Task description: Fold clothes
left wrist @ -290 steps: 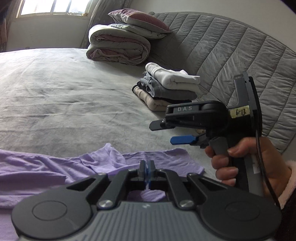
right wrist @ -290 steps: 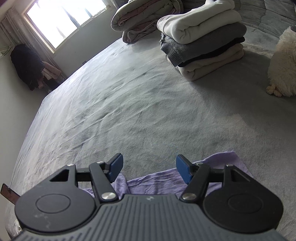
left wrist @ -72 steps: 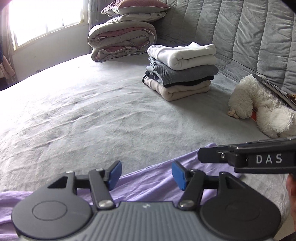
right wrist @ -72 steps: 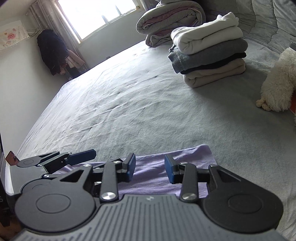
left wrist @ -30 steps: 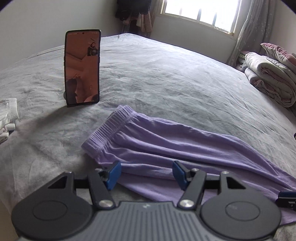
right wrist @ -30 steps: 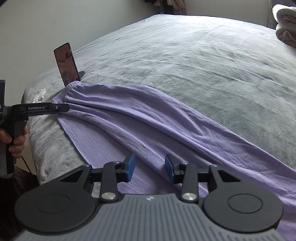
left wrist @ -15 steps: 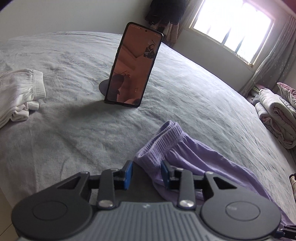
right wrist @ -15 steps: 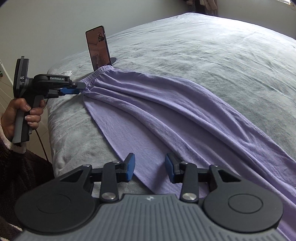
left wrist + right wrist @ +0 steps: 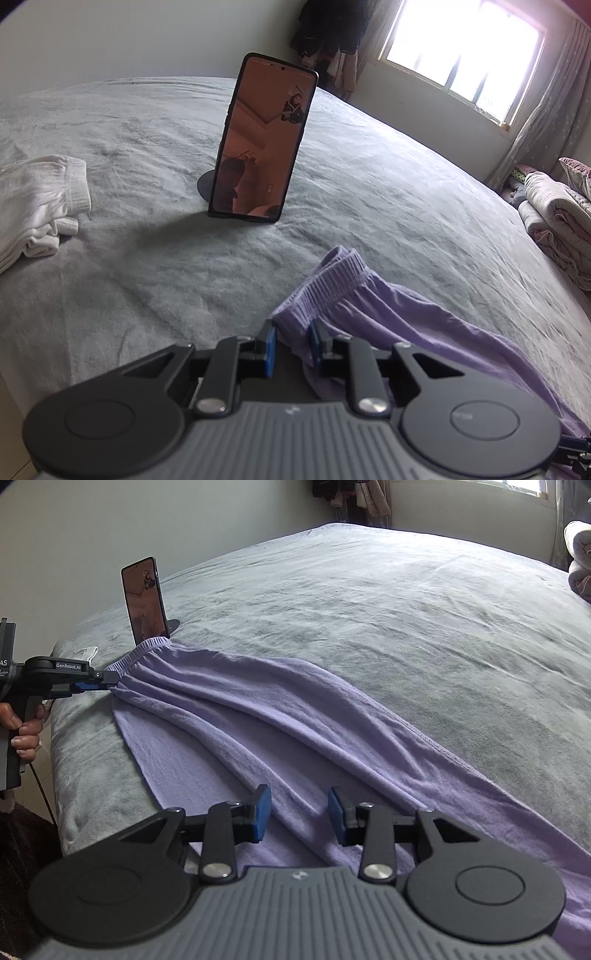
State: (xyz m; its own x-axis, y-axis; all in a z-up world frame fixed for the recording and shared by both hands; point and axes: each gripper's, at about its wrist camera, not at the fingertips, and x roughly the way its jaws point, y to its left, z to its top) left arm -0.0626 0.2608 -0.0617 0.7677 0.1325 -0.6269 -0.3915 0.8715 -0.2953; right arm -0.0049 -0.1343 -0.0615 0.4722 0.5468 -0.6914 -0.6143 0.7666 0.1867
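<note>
My left tool (image 9: 290, 347) has just been closing on the waistband of the purple pants (image 9: 280, 731) spread on the bed (image 9: 406, 620), right tool (image 9: 299, 819) narrowing but holding nothing, no fold made yet.

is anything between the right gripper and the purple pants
Nothing visible. The right gripper hangs just over the purple pants with only bare cloth showing between its jaws, which have just been closing. The phone stands beyond the waistband, near the left gripper.
</note>
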